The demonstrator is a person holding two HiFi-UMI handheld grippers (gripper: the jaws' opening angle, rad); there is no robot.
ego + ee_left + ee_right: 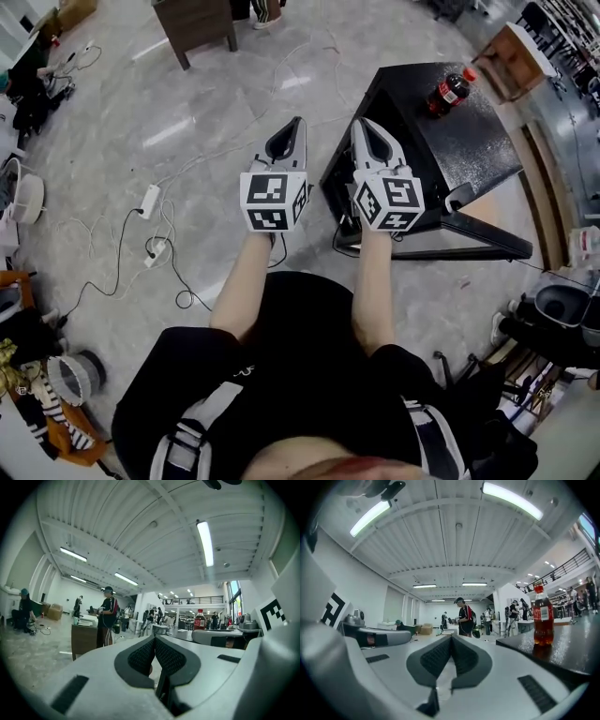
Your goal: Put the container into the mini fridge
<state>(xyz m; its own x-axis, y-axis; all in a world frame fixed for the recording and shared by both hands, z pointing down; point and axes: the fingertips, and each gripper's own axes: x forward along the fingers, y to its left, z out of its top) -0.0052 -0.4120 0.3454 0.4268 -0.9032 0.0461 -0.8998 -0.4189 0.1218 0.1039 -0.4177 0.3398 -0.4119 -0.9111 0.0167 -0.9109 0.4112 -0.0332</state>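
A cola bottle [450,91] with a red cap stands upright on top of the black mini fridge [469,150], at the right of the head view. I hold both grippers side by side over the floor, just left of the fridge and pointing away from me. My left gripper [297,124] is shut with nothing in it, its pads meeting [154,637]. My right gripper [360,124] is also shut and empty [451,636], close to the fridge's left edge. From the right gripper view, the bottle [543,616] stands ahead to the right on the fridge top [565,651].
A power strip [150,200] with loose cables lies on the marble floor to the left. A wooden cabinet [197,23] stands far ahead, with a person [108,617] beside it. A cardboard box [520,56] sits beyond the fridge. Clutter lines both sides.
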